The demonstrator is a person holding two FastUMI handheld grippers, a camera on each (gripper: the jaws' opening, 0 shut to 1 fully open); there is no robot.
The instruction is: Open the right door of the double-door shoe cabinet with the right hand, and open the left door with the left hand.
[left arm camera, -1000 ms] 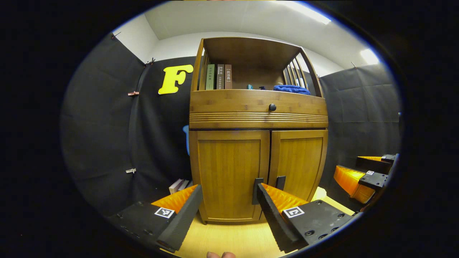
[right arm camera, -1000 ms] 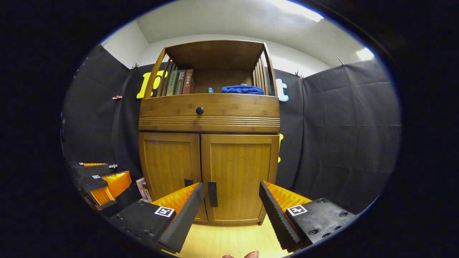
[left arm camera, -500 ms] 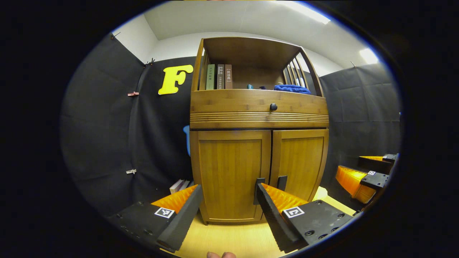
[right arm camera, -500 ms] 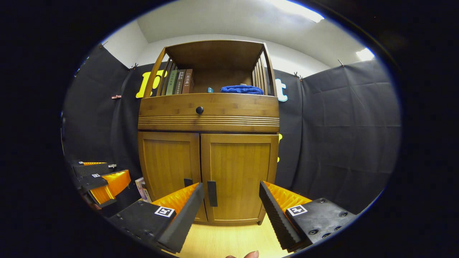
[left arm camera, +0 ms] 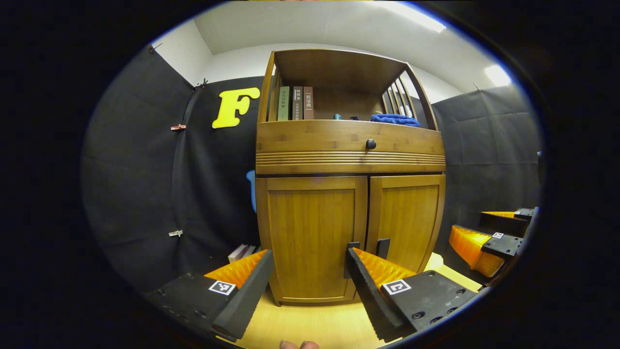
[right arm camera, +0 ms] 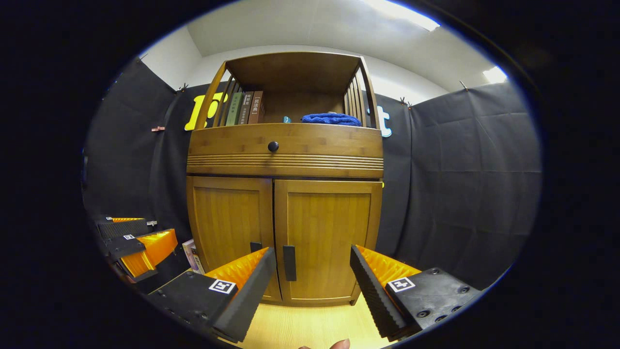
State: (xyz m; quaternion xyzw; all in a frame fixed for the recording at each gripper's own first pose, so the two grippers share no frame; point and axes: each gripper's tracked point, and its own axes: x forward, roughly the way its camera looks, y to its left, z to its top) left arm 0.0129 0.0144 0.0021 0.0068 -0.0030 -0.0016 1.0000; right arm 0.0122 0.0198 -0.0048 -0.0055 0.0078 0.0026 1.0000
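Shoe cabinet stands on pale floor against black cloth wall; right door and left door both closed, so nothing done yet; both pulls remain. Right gripper wide, empty, short of right handle; left gripper wide, empty, near left handle. Open floor ahead for door swing; books lie beside cabinet's left foot.

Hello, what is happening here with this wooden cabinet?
A person holds two grippers in front of the shoe cabinet. The right gripper is open, near the right door's handle. The left gripper is open before the left door. Both doors are closed; nothing is gripped.
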